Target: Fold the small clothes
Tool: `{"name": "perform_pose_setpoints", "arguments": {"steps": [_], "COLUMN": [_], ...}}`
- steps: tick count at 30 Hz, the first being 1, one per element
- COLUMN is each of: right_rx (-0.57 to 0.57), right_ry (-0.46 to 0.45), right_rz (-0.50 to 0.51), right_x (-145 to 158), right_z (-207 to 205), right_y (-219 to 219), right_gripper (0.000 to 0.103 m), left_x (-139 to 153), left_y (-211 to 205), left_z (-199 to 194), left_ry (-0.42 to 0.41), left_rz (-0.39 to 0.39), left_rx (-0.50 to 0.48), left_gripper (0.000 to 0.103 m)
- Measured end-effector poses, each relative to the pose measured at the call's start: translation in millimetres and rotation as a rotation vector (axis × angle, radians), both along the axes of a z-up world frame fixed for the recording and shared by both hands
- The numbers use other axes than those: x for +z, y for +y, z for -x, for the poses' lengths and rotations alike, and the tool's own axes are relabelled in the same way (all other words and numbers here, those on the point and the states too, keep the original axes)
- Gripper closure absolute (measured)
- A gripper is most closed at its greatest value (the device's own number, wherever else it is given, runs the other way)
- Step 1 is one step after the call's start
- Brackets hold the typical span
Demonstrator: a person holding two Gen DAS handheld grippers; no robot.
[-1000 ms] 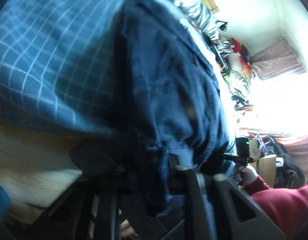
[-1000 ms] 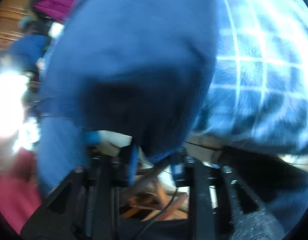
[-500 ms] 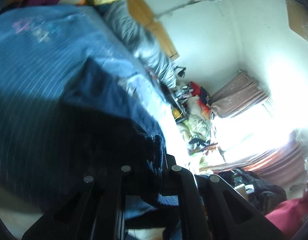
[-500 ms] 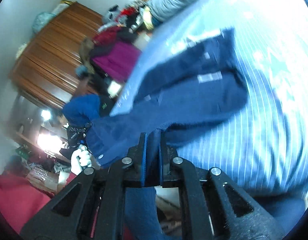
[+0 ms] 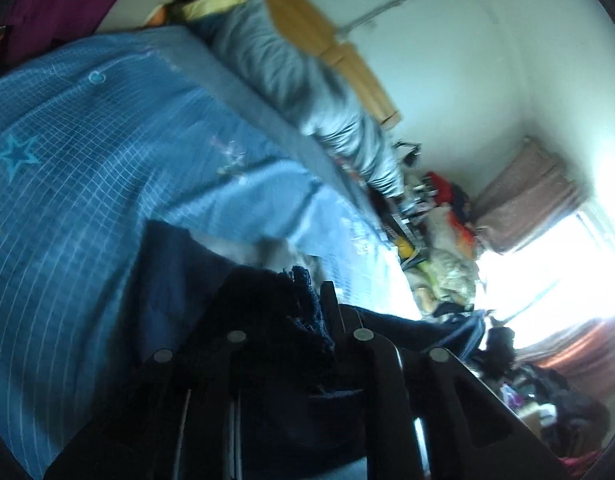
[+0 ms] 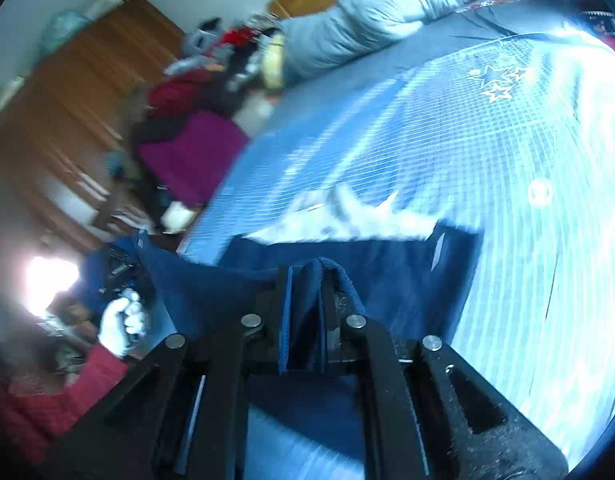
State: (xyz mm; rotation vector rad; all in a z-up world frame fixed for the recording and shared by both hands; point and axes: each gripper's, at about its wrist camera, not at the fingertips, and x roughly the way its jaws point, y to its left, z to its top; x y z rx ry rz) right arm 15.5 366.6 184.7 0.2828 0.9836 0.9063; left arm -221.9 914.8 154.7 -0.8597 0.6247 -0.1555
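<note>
While 1 navy garment (image 6: 391, 276) hangs over blue bedspread (image 6: 487, 140), left hand-held gripper (image 5: 303, 308) & right hand-held gripper (image 6: 307, 280) both clamped on it

Daylight floods in from the window (image 5: 579, 248) and blows out to white glare, leaving my left gripper (image 5: 295, 320) and its cloth in dark shadow. My right view is brighter, glare washing the bedspread (image 6: 507, 152). Both views are motion-blurred, curved and black at their corners.
</note>
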Motion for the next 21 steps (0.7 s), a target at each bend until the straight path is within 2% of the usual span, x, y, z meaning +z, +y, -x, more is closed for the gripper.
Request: {"name": "perform_pose_setpoints", "arguments": {"steps": [2,3,4,6,8,9,12,16,17,18,19,21], "right_rx": [-0.014,-0.038,-0.074,-0.108,-0.095,-0.077,-0.037,-0.031,-0.033,-0.035,-0.044,-0.078], "right_ry": [0.048,0.055,0.041,0.038,0.035,0.015,-0.011,0.019,0.019,0.021,0.021,0.025], "right_rz": [0.056,0.121,0.205,0.219,0.199,0.228,0.329,0.330,0.337,0.337,0.341,0.330], "right_x": [-31.2,-45.2,-58.4,-70.6,-78.4,-82.7,-97.6,-106.9,-108.5,-111.3,-112.0,-112.0], "right_z": [-32.8,-41.5,-47.2,-50.7,-38.9,-31.4,-24.6,-22.4,-23.3,-26.8,-27.5,-28.1], "right_y": [12.6,16.1,18.6,17.7,14.8,16.7,26.0,32.5,35.1,36.6,37.4,34.7], "right_gripper": [0.082,0.072,0.069,0.059,0.052,0.049,0.048,0.047,0.052,0.064,0.070,0.097], "left_x": [-37.1,-56.2,-71.0,-96.7,-101.6,-98.1,-80.3,-59.7,-55.3,-52.1,-51.1,-50.8], "left_y": [17.1,22.6,24.5,27.7,25.3,23.0,16.5,14.1,14.1,14.4,17.2,17.4], "left_z": [-43.9,-60.7,-75.2,-96.3,-98.4,-97.5,-86.5,-59.8,-50.6,-40.7,-30.4,-14.3], "left_ry": [0.115,0.167,0.210,0.307,0.285,0.266,0.210,0.156,0.144,0.133,0.129,0.126], "left_rz": [0.019,0.034,0.035,0.002,-0.006,-0.023,-0.093,-0.148,-0.153,-0.156,-0.155,-0.148], "left_rx": [0.040,0.047,0.043,0.068,0.068,0.061,0.060,0.082,0.090,0.104,0.112,0.123], "left_gripper": [0.074,0.062,0.052,0.051,0.051,0.051,0.050,0.047,0.047,0.046,0.045,0.045]}}
